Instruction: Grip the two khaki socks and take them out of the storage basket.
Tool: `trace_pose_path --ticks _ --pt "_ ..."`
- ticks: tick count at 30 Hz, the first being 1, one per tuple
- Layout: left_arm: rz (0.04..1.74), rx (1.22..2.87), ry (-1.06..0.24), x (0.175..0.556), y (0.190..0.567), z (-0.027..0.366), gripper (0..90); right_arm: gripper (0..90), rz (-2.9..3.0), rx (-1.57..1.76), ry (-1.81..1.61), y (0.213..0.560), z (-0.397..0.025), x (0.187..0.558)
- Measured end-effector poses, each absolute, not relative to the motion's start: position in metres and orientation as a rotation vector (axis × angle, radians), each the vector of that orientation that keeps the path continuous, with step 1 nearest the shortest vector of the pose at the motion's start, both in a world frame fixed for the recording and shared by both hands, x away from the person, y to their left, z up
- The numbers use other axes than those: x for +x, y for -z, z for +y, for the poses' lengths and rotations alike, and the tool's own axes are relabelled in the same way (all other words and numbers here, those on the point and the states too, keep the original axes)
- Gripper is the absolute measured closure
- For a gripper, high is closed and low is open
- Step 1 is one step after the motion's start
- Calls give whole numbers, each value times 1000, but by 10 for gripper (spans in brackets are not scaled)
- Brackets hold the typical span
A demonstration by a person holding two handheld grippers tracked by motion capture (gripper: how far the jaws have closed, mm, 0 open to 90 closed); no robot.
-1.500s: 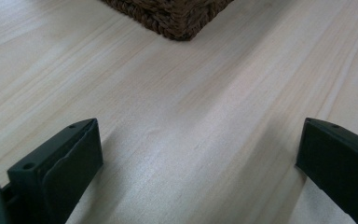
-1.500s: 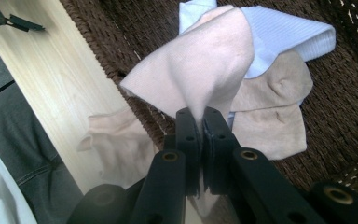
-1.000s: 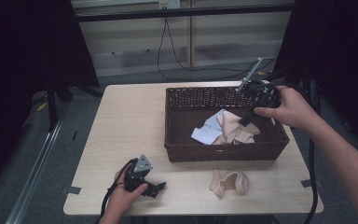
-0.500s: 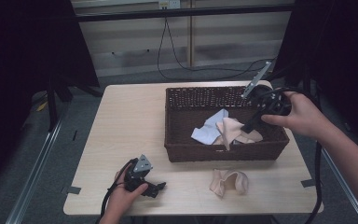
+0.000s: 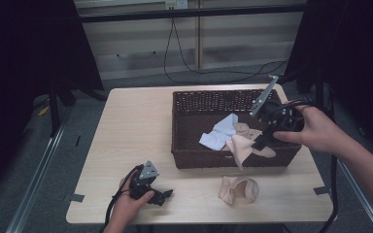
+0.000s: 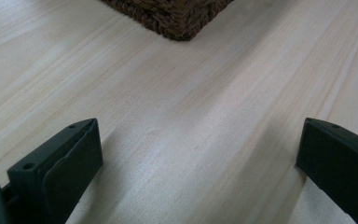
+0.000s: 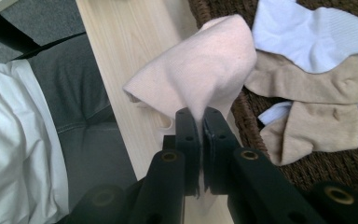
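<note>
our right tool (image 7: pixel 200 122) is clamped on the pink sock (image 7: pixel 205 65), lifted over the basket (image 5: pixel 194 158) front rim. it's light, limp and floppy, so we pinch a folded edge. our left tool (image 6: pixel 200 154) rests jaws apart on the tabletop (image 6: pixel 168 93).

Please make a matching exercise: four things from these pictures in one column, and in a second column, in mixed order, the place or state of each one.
Things:
1. pink sock
2. white sock
3. left gripper
4. loose beige sock

Places or states:
A. lies inside the brown basket
B. lies on the table, in front of the basket
C. pinched by the right gripper, lifted over the basket's front edge
D. open, low over the table, holding nothing

Pairs: 1-C, 2-A, 3-D, 4-B
</note>
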State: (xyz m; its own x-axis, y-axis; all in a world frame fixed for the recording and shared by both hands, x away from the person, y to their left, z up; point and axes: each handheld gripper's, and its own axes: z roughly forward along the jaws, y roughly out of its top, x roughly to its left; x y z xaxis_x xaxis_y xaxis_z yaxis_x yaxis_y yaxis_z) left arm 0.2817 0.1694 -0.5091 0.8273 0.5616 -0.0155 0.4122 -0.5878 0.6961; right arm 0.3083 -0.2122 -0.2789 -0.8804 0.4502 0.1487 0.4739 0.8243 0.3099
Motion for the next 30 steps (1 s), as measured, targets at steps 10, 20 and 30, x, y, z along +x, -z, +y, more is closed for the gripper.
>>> trace_pose_path --ticks 10,20,30 --pt "712 2278 -263 281 509 169 0 861 -2921 -659 518 304 -200 301" --pt "702 2292 -267 282 509 170 0 837 -2927 -619 456 343 -186 301" --pt "702 2292 -267 282 509 170 0 467 -2945 -649 474 367 -180 297"
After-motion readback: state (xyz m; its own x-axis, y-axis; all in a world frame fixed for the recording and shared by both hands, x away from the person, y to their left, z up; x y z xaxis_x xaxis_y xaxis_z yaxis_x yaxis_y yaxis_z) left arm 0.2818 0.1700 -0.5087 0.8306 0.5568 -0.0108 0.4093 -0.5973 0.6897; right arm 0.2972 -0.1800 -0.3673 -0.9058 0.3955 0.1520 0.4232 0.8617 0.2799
